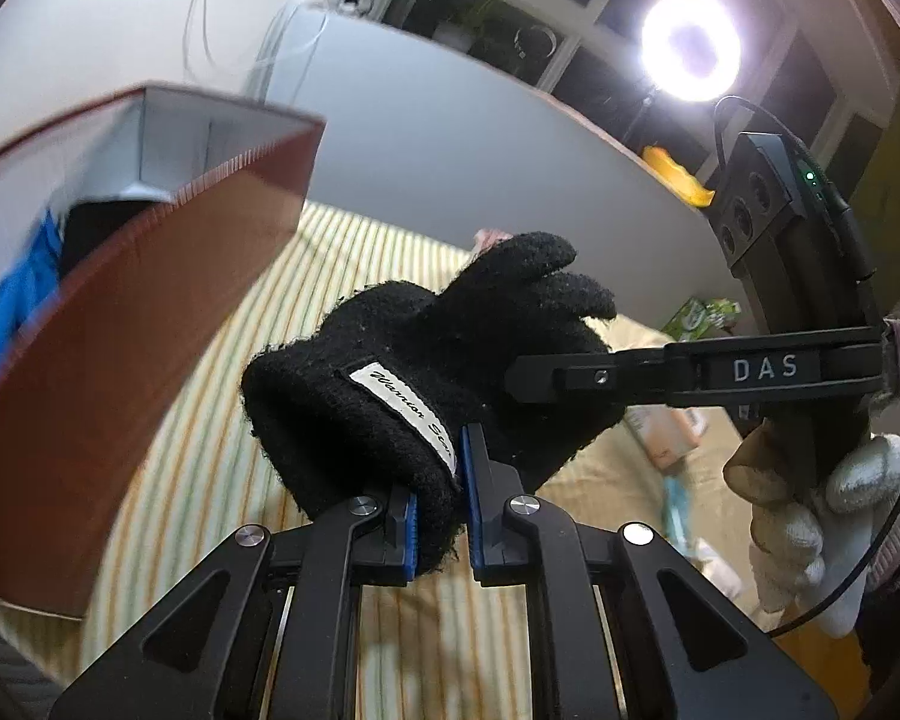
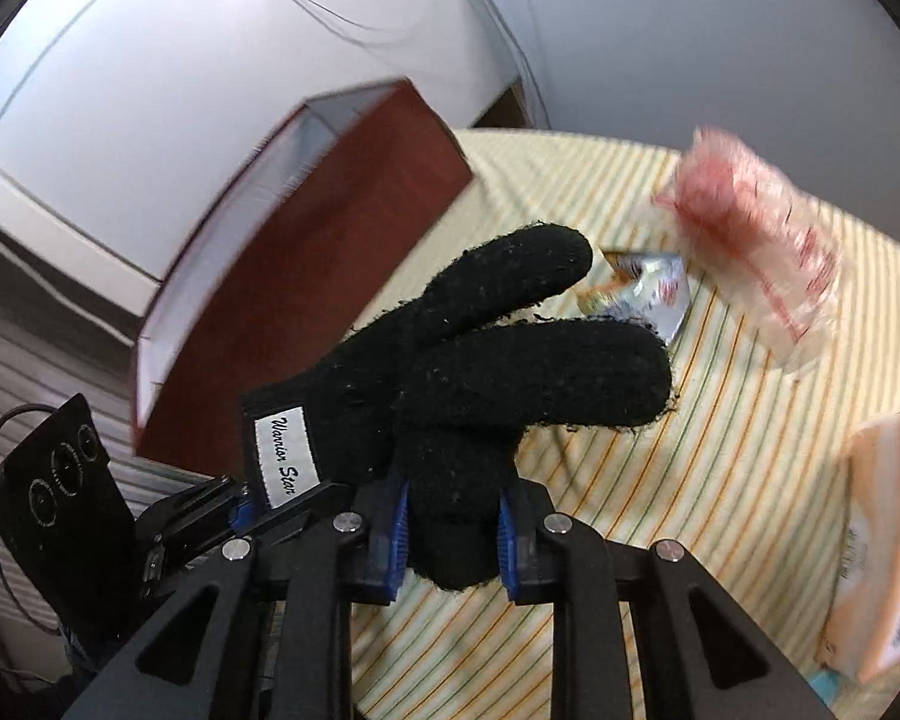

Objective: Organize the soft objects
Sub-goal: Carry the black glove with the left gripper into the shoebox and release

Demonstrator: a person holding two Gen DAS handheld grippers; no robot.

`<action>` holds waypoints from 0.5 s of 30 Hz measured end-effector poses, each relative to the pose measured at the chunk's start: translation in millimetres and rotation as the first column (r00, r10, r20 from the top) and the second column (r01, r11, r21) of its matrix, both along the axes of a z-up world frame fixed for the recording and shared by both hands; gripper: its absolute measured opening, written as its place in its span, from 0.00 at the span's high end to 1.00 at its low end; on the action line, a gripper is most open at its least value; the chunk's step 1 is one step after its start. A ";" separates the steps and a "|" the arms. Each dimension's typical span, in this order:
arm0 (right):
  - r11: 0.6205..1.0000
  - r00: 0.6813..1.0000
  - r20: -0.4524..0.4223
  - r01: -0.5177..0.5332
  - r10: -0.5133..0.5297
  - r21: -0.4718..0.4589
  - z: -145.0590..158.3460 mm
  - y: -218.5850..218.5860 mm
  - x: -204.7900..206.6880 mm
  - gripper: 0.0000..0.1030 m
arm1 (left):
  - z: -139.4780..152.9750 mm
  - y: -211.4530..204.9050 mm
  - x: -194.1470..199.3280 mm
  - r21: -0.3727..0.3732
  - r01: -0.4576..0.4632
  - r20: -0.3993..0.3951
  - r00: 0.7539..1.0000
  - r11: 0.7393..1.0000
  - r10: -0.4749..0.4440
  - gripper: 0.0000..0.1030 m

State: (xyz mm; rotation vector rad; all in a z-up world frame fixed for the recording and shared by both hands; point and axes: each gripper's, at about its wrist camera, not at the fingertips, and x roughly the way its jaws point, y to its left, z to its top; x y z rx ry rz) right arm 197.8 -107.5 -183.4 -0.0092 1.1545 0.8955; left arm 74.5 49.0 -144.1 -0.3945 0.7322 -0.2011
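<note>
The black knit glove (image 1: 426, 372) is suspended above the striped cloth (image 1: 210, 420), gripped at two points. The left gripper (image 1: 441, 516) has its jaws clenched on the cuff beside the white label (image 1: 414, 408). The right gripper (image 2: 453, 531) has its jaws clenched on one glove finger, as its own view shows; seen from the left wrist, it enters from 3 o'clock. This two-point hold likely keeps the limp fabric spread and controlled for placement.

The open red-brown box (image 1: 120, 312) stands at 10 o'clock of the glove, near it, and is the probable destination. A blue item (image 1: 18, 300) already lies inside.

From the right wrist, a pink-printed plastic bag (image 2: 756, 240) and a foil packet (image 2: 648, 288) lie on the cloth at 1 to 2 o'clock.
</note>
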 end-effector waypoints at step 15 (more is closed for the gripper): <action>0.987 0.973 0.205 -0.129 0.107 0.095 104.8 74.8 -12.6 0.80 | 83.5 73.1 -18.4 0.059 -0.107 0.156 0.983 0.992 0.097 0.90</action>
